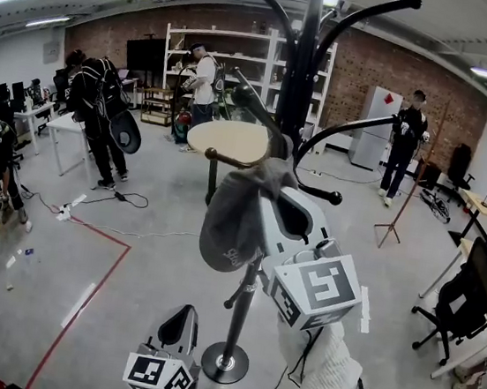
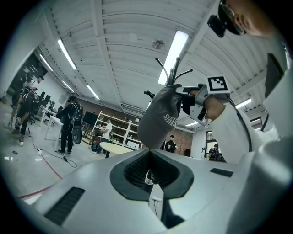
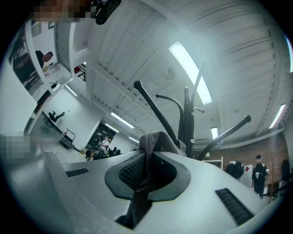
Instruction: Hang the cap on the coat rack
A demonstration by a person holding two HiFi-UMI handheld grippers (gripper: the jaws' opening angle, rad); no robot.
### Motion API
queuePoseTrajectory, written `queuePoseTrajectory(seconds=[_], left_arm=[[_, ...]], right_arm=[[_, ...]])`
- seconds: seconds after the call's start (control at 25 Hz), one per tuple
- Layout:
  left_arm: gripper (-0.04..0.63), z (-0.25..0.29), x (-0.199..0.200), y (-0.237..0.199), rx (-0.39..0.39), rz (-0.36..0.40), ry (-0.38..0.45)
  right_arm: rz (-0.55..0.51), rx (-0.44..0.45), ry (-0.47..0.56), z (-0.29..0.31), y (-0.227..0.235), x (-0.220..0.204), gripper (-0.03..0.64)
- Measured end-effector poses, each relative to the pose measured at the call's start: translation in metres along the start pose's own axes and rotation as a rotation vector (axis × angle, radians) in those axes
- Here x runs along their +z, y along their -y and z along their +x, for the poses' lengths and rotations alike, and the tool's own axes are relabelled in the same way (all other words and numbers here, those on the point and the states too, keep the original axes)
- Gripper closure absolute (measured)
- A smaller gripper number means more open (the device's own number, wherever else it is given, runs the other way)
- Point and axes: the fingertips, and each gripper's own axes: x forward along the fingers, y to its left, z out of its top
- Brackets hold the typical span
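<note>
L gripper (image 1: 182, 313), nearest and low by the rack base (image 1: 224, 362): jaws together, nothing betw. them, not in use.

R gripper (image 1: 268, 185), raised beside the pole: jaws nearly closed, pinching a fold of the grey cap (image 1: 232, 228). Cap's crown hangs down on the L side of the coat rack (image 1: 303, 81), at the lower tier of arms, right against the short arm (image 1: 230, 159) that ends in a knob. Can't tell if the cap bears on that arm or only on the jaws.

Progress, my read: cap is carried to the rack and lined up w/ an arm. Left to do: seat it over the arm, release, check it holds. Not hung yet.

Containers: none in play. Beyond the rack, a round table (image 1: 230, 138), top looks bare. At the far brick wall, white shelving (image 1: 243, 65) w/ items too small to ID.
</note>
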Motion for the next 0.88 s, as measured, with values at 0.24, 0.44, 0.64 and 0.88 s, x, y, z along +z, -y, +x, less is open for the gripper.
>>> queuePoseTrajectory(seconds=[0.24, 0.44, 0.64, 0.88], left_arm=[[0.594, 0.001, -0.005, 0.006, -0.003, -0.003, -0.007], [0.594, -0.003, -0.005, 0.002, 0.005, -0.007, -0.017], [0.594, -0.004, -0.005, 0.002, 0.007, -0.003, -0.022], [0.594, -0.004, -0.005, 0.009, -0.001, -0.002, -0.030]], right_arm=[[0.016, -0.013, -0.025, -0.004, 0.005, -0.015, 0.597], [0.036, -0.023, -0.044, -0.006, 0.002, -0.025, 0.597], [0.045, -0.039, -0.061, -0.006, 0.005, -0.035, 0.597], [0.059, -0.047, -0.033, -0.009, 0.008, -0.037, 0.597]])
